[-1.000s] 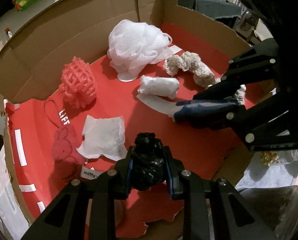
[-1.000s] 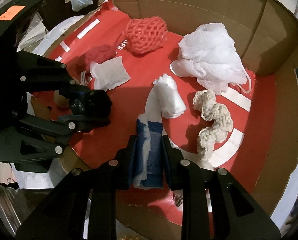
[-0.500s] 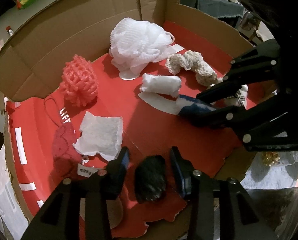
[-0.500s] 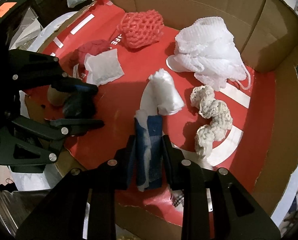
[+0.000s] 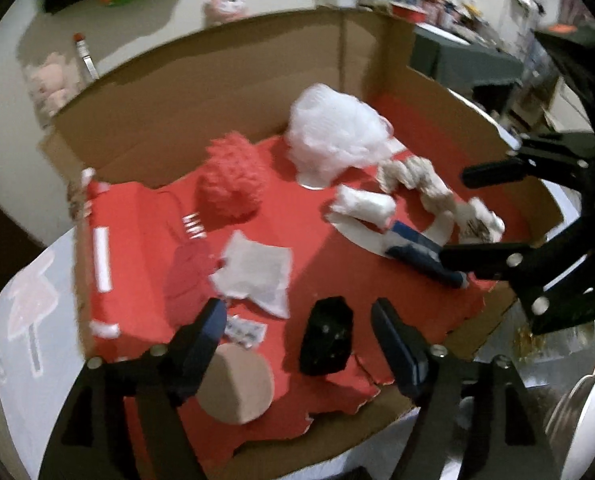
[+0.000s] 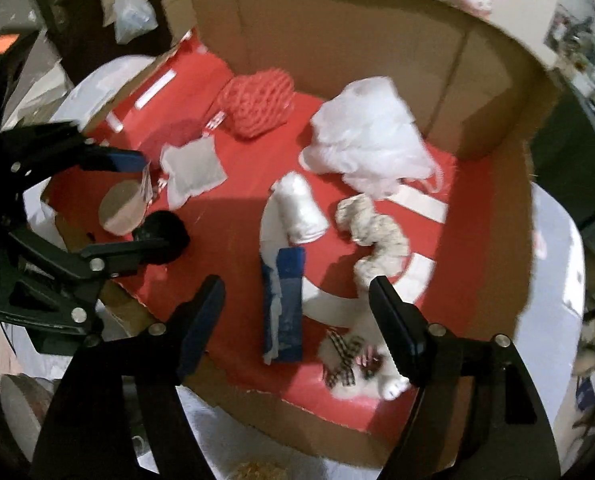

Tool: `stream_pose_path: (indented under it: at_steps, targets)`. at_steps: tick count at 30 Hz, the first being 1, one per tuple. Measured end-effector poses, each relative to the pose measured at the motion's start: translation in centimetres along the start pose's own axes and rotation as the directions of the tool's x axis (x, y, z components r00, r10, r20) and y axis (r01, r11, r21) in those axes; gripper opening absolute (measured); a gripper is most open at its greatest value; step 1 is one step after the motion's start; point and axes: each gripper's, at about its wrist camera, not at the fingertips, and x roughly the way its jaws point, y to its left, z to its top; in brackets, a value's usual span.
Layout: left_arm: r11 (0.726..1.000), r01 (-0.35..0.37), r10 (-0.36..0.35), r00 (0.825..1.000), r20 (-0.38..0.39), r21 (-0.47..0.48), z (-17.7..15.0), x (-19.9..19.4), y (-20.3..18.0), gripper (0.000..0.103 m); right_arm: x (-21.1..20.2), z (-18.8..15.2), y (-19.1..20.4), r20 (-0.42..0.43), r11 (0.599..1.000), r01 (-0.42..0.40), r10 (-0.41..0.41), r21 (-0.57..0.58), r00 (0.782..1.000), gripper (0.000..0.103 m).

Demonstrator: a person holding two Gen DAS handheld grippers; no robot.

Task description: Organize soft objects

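Two grippers, left (image 5: 295,322) and right (image 6: 297,300), spread wide over near edge of red-lined cardboard box (image 6: 337,20), nothing grasped; black knit lump (image 5: 327,338) and blue-white cloth (image 6: 283,306) lying loose below them, apparently set down for sorting. White mesh pouf (image 6: 371,140) by far wall. Frames motion-blurred; checkered plush (image 6: 357,366) partly hidden behind right finger.

Both wrist views overlook the red-floored box (image 5: 149,240) closely.
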Motion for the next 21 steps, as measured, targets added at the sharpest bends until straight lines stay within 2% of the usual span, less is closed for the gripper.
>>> stream_pose_path:
  at_steps: [6,10,13,21]
  targets:
    - [0.991,-0.013,0.019,0.999,0.045,-0.135,-1.5,-2.0,1.3,0.091,-2.6,-1.2,-0.4,0.043,0.992,0.051,-0.056,0.115,0.997,0.074]
    - [0.982,-0.016,0.024,0.999,0.04,-0.189,-2.7,-2.6,1.6,0.092,-2.7,-2.0,-0.1,0.042,0.981,0.092,-0.1,0.172,0.994,0.074]
    - [0.977,-0.019,0.028,0.999,0.042,-0.214,-3.4,-2.8,1.4,0.092,-2.2,-2.7,-0.1,0.033,0.974,0.091,-0.099,0.206,0.995,0.074]
    - [0.972,-0.045,0.054,0.998,0.034,-0.232,-4.1,-2.4,1.2,0.092,-1.5,-4.4,0.1,0.022,0.964,0.109,-0.118,0.244,0.993,0.074]
